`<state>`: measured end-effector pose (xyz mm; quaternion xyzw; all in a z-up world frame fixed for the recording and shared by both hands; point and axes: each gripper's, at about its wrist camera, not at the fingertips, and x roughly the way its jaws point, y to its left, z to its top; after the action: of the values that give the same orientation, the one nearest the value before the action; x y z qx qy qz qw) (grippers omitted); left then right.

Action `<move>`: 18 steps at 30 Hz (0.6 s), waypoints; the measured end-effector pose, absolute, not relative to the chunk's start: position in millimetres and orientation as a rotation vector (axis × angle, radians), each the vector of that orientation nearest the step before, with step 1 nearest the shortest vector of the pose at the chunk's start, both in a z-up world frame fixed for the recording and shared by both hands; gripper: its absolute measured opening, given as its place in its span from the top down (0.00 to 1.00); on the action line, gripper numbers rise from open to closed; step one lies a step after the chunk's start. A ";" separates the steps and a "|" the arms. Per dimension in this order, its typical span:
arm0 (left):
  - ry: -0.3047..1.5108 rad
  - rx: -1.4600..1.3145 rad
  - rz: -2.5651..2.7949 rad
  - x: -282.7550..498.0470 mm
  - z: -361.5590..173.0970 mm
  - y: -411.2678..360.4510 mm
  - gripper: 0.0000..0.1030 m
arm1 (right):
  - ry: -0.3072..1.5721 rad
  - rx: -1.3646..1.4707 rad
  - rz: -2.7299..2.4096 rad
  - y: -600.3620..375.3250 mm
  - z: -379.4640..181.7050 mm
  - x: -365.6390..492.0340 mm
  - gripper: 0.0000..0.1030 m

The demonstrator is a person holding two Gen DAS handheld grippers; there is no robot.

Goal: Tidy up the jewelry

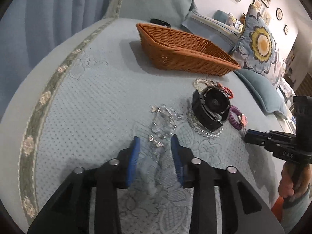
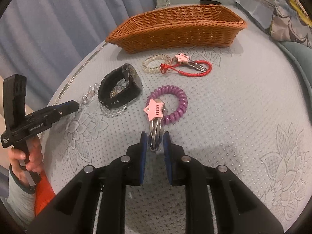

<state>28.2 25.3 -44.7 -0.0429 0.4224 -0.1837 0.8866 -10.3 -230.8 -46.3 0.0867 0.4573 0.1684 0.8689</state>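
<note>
My left gripper (image 1: 155,139) stands open over a clear crystal chain (image 1: 163,120) that lies on the bedspread and runs in between its blue pads (image 1: 134,156), untouched. My right gripper (image 2: 155,136) is open too. The silver end of a pink star hair clip (image 2: 154,110) lies between its pads with small gaps on both sides. The clip is hooked on a purple coil bracelet (image 2: 176,105). A black watch (image 2: 119,91) sits on a clear bead bracelet (image 2: 115,114). Farther back lie a clear coil band (image 2: 154,62) and a red cord (image 2: 195,68) with a second star clip.
A brown wicker basket (image 2: 175,29) stands at the back of the quilted blue bedspread (image 2: 234,117). Pillows (image 1: 259,44) pile up on the right, and a blue curtain (image 1: 48,19) hangs past the bed's left edge. A hand (image 2: 25,156) holds the left gripper's handle.
</note>
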 end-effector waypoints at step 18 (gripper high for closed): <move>0.849 0.032 -0.429 39.4 -48.2 -12.2 0.46 | 0.870 0.058 0.179 -206.3 -49.2 -13.1 0.89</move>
<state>39.4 -12.2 -48.2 0.0153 0.4086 -0.2063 0.8890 -13.1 -206.3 -49.2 0.0278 0.4207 0.0864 0.9027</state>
